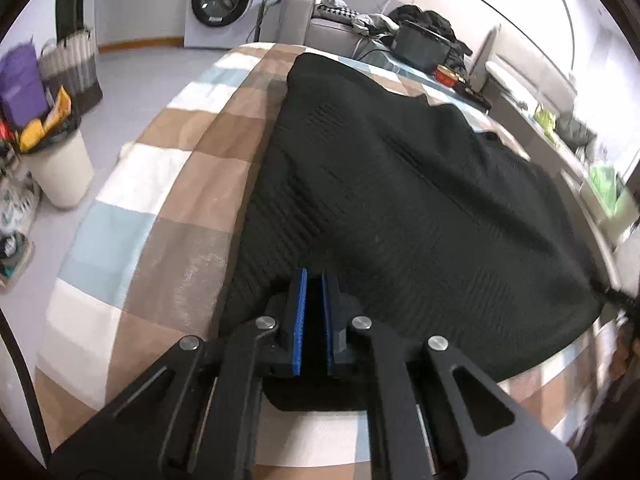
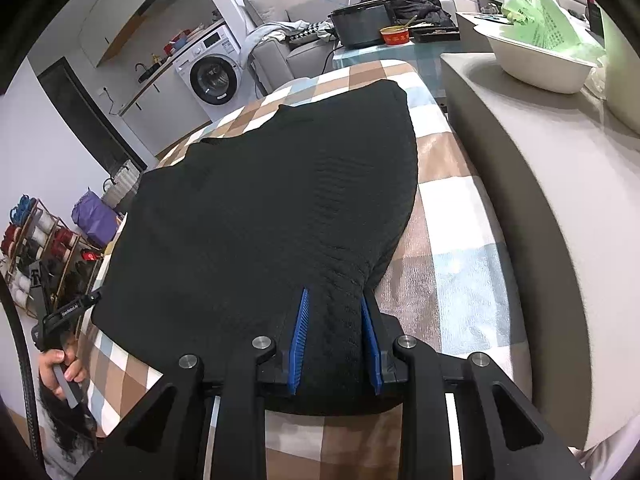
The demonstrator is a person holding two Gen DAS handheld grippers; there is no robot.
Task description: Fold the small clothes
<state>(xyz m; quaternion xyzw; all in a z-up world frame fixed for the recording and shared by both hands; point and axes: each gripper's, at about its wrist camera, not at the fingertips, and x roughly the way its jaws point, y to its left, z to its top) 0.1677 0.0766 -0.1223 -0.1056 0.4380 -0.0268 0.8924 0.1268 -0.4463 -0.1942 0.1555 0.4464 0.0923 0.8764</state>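
Note:
A black knit garment [image 1: 400, 184] lies spread on a checked brown, white and blue cloth [image 1: 168, 200]. My left gripper [image 1: 315, 276] is shut on the garment's near left corner, its blue pads close together with black cloth between them. In the right wrist view the same garment [image 2: 280, 200] stretches away across the checked cloth [image 2: 452, 240]. My right gripper [image 2: 334, 294] has its blue pads wider apart with a thick bunch of the garment's near right corner between them. The left gripper [image 2: 86, 302] shows at the far left, held by a hand.
A grey sofa arm [image 2: 540, 200] with a white bowl [image 2: 536, 68] and green bag stands right of the cloth. A black cooker [image 2: 360, 26] and red cup [image 2: 394, 35] sit at the far end. A white bin [image 1: 60, 172], washing machine [image 1: 224, 0] and shoe rack [image 2: 36, 248] stand left.

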